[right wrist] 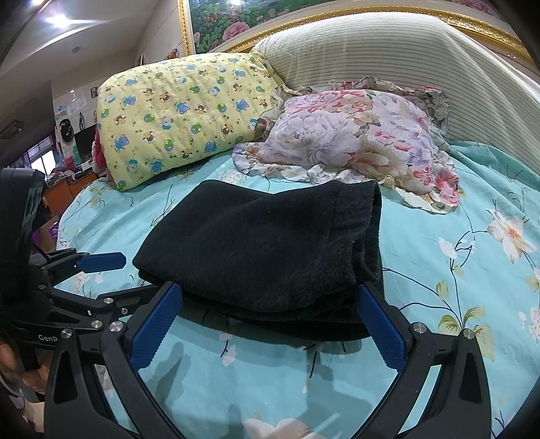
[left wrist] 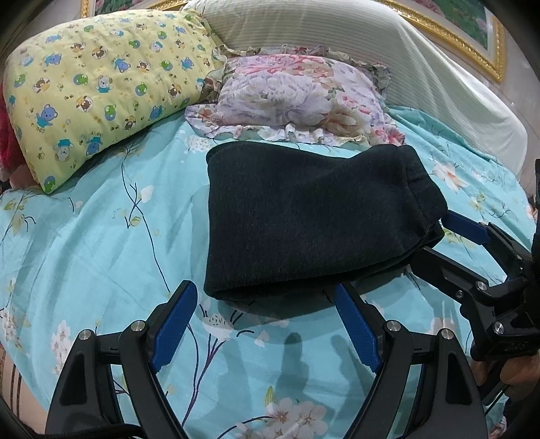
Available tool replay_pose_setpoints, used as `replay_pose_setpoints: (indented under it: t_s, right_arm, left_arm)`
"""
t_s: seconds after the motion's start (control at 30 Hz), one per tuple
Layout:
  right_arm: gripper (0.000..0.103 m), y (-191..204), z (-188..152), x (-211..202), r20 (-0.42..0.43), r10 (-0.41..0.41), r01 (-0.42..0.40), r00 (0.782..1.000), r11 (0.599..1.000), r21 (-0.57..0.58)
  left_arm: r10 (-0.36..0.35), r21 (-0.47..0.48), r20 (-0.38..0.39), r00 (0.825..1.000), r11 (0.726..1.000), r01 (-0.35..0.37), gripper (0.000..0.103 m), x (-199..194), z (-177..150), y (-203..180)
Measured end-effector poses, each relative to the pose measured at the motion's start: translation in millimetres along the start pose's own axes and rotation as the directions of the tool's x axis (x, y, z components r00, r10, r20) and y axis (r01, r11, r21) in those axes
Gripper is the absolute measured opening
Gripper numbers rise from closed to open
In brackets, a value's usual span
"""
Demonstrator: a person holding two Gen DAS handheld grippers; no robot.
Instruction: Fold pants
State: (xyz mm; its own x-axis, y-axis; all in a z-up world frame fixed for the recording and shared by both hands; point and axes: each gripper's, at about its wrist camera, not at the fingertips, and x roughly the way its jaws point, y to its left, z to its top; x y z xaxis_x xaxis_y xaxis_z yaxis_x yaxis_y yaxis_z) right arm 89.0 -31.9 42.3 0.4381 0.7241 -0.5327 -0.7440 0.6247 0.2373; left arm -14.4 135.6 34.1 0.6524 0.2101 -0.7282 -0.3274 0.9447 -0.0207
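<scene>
The dark charcoal pants (left wrist: 303,216) lie folded into a thick rectangular bundle on the turquoise floral bedsheet (left wrist: 101,236); they also show in the right wrist view (right wrist: 263,250). My left gripper (left wrist: 266,297) is open and empty, its blue pads at the bundle's near edge. My right gripper (right wrist: 270,297) is open and empty, its fingertips at the bundle's near edge. It also shows at the right of the left wrist view (left wrist: 435,236), beside the bundle's right end. The left gripper appears at the left of the right wrist view (right wrist: 121,273).
A yellow cartoon-print pillow (left wrist: 101,98) lies at the back left and a floral ruffled pillow (left wrist: 297,98) just behind the pants. A striped white headboard cushion (left wrist: 388,60) and a gold-framed picture (right wrist: 236,20) stand behind. The sheet (right wrist: 455,270) extends right of the pants.
</scene>
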Motion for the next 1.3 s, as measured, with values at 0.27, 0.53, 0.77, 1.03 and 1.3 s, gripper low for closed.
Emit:
replay_pose_setpoints:
  t_s: [0.27,0.53,0.77,1.03,1.3]
  right_arm:
    - [0.102,-2,2,-2,0.013,0.000,0.000,1.000,1.000,0.012]
    - [0.102,-2,4,-3,0.020,0.000,0.000,1.000,1.000,0.015]
    - [0.102,-2,5,-2,0.022,0.001,-0.001,1.000,1.000,0.016]
    - [0.102,-3,7,-1,0.022,0.001,-0.002,1.000,1.000,0.024]
    - [0.102,-6,11,0,0.031,0.001,-0.002,1.000,0.999,0.033]
  left_arm:
    - [0.000,0.000,0.009,1.000,1.000,0.000,0.084,-4,3,0]
    - [0.003,-0.003,0.011,1.000,1.000,-0.003,0.084,-4,4,0]
    - [-0.009,-0.026,0.016,1.000,1.000,0.010,0.084,-3,7,5]
    - [-0.016,-0.030,0.022,1.000,0.999,0.016,0.084,0,11,7]
    - [-0.014,-0.023,0.039,0.999,1.000,0.015,0.084,0,20,4]
